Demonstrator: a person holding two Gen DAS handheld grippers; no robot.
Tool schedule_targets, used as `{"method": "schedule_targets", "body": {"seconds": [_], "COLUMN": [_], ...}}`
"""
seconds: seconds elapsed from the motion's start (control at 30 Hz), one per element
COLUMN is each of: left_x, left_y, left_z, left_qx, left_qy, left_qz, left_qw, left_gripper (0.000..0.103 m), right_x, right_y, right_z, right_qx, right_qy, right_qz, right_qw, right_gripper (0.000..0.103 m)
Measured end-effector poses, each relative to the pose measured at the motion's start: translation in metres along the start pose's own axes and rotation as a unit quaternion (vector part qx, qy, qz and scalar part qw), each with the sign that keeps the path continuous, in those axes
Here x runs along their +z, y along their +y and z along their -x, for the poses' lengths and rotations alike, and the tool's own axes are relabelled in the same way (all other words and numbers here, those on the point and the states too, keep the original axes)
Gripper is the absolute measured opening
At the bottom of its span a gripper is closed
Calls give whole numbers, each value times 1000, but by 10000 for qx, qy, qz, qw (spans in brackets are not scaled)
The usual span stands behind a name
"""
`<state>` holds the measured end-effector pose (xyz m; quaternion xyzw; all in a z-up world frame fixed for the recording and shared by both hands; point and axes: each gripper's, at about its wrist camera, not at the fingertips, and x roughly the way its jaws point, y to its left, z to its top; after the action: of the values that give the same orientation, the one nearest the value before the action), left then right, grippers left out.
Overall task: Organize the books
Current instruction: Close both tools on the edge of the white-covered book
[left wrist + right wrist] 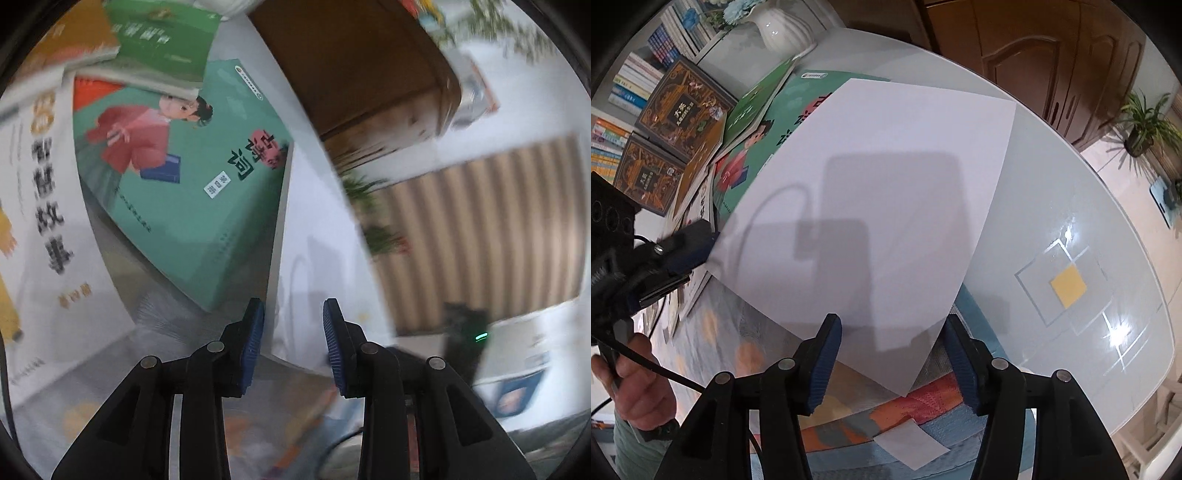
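Note:
A large white sheet-like cover (879, 206) lies tilted over a teal book with a girl in red (184, 192) (746, 158). My right gripper (892, 356) hangs open just above the sheet's near corner, pads clear of it. My left gripper (293, 334) is open too, and the sheet's left edge (280, 240) runs between its pads without being pinched. In the right wrist view the left gripper (694, 247) sits at the sheet's left corner. A green book (162, 40), an orange book (66, 33) and a white book with black characters (44, 206) overlap the teal one.
Two dark ornate books (683, 107) and shelved books (628, 85) stand at the back left beside a white vase (783, 29). A colourful book (923, 406) lies under the sheet. The glass table (1052, 206) curves right; a wooden cabinet (1034, 55) and plant (1145, 122) lie beyond. A hand (639, 387) grips the left handle.

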<state>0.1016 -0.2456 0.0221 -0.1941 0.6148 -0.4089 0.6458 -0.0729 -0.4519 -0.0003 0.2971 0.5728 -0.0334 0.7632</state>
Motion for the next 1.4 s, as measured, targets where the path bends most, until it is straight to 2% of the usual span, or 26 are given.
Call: {"method": "schedule_targets", "body": {"seconds": [0.03,0.07,0.13,0.17,0.27,0.4,0.43,0.6,0.67,0.73,0.8,0.83,0.93,1.03,1.13,1.17,1.3,1.4], "left_x": [0,-1,-4,-4,-2,-8,-11,-50,-75,-100,-117,-127,-144,-133,-102,-92,-63,-54], "left_y": [2,2,-3,-5,-6,-8,-11,-25,-23,-21,-15,-12,-3,8,19,22,42,45], "left_z": [-3,-5,-13,-15,-13,5,9,23,28,33,29,32,40,57,73,74,58,42], "left_qx": [114,343,839,958,896,339,320,685,728,925,697,704,976,1323,1590,1669,2346,2508], "left_qy": [-27,-44,-114,-183,-359,-486,-491,-468,-397,-431,-398,-425,-457,-807,-1209,-1257,-1107,-1061], "left_qz": [45,-6,-192,-235,-156,-40,-76,-377,-331,-271,-68,40,207,421,473,463,523,550], "left_qw": [9999,9994,9962,9950,9952,9982,9983,9958,9960,9944,9968,9966,9940,9870,9787,9768,9644,9606], "left_gripper": [27,22,20,18,18,18,18,18,18,17,16,16,16,19,20,26,28,28], "right_x": [0,0,-1,-2,-2,-3,-3,-9,-16,-23,-31,-35,-40,-25,-6,-1,10,11], "right_y": [1,3,7,9,10,8,7,18,30,44,63,73,82,65,50,50,50,50], "right_z": [-1,-1,-2,-3,-4,-2,-2,1,1,-2,-8,-13,-20,-19,-18,-20,-22,-22], "right_qx": [-6,-39,-120,-147,-156,-106,-71,0,158,274,471,531,379,492,491,444,323,284], "right_qy": [10,20,22,23,44,54,63,70,126,215,391,511,619,669,549,542,529,514], "right_qz": [42,118,245,296,371,426,455,1046,1399,1752,2171,2382,2690,2268,1850,1787,1483,1434], "right_qw": [10000,9999,9996,9995,9992,9990,9989,9945,9900,9839,9742,9684,9604,9704,9800,9814,9870,9879], "right_gripper": [58,58,60,63,66,66,66,66,65,65,53,53,53,53,53,53,53,53]}}
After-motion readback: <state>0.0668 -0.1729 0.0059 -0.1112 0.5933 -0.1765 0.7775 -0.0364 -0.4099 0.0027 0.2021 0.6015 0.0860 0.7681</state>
